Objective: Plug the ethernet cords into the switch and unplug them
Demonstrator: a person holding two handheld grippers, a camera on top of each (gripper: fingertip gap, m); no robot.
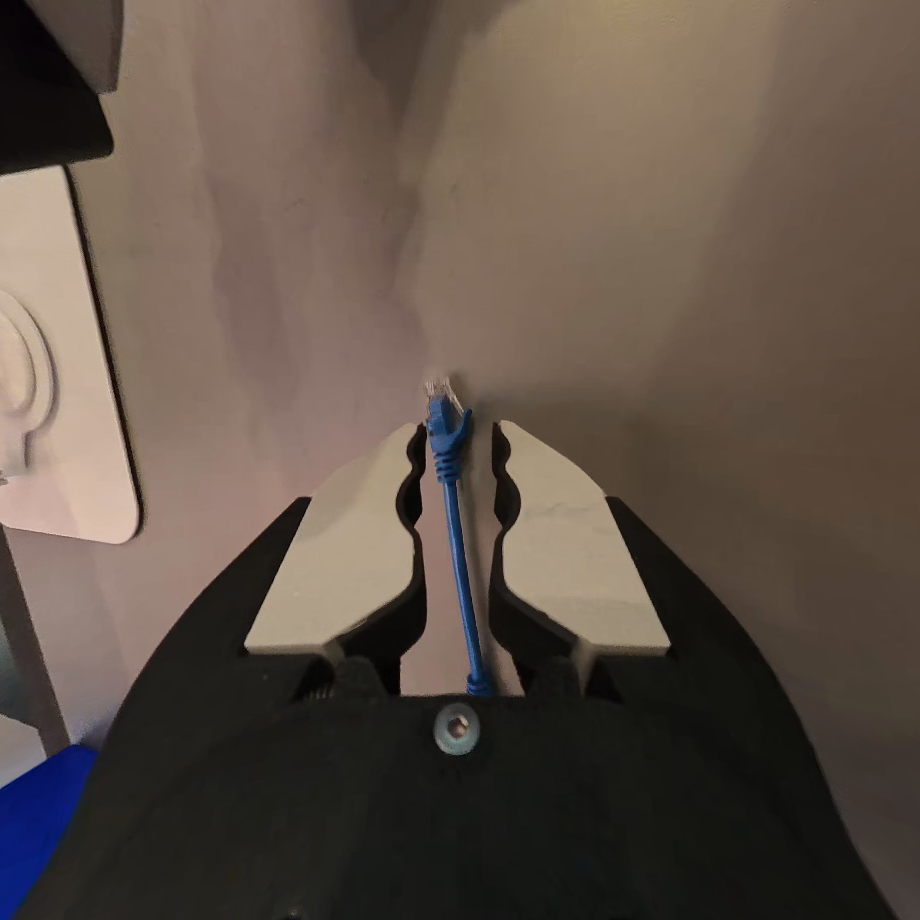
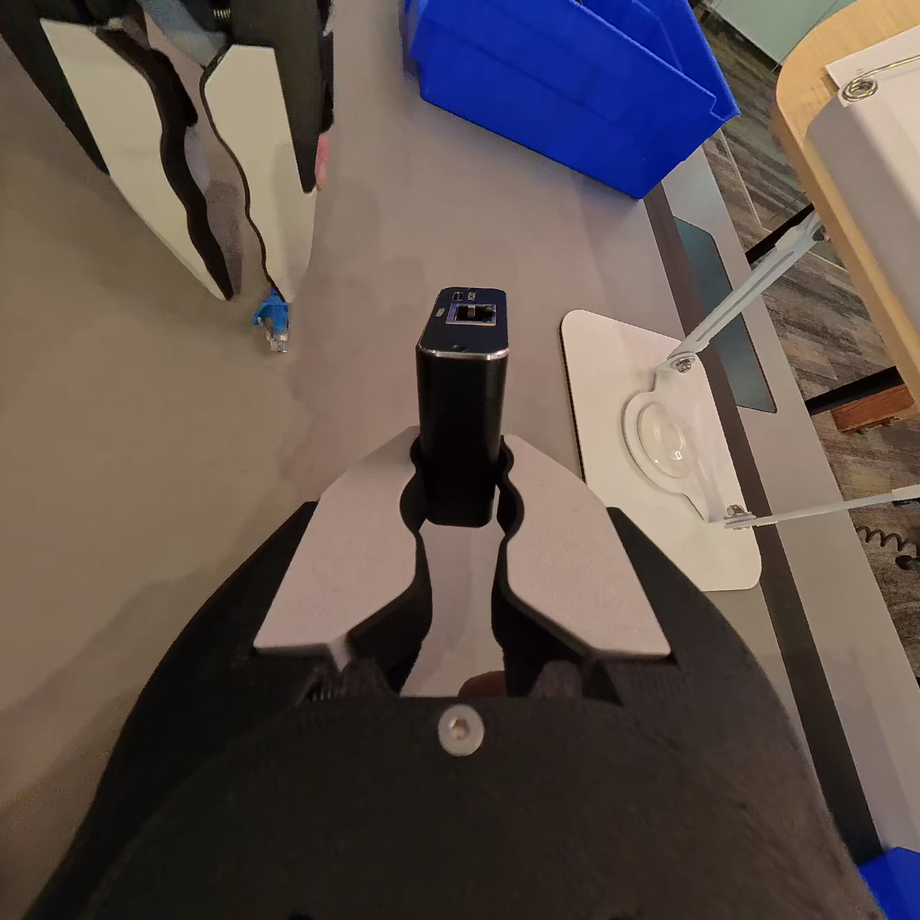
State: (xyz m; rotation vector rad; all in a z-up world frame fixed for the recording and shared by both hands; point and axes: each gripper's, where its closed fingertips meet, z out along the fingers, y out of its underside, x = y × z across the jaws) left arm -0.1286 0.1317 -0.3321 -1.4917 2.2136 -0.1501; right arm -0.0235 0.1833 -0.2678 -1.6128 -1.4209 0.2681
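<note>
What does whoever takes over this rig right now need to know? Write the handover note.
Left hand-held gripper: open. The blue ethernet cord runs between its fingers, with a clear gap on the right side of the plug, so it is not clamped.
Right hand-held gripper: shut on the black switch, held above the grey table.
The switch's port is empty and the plug is off to its left, not inserted.
Left to do, probably: clamp the plug, line it up, push it into the port, then pull it out.
</note>
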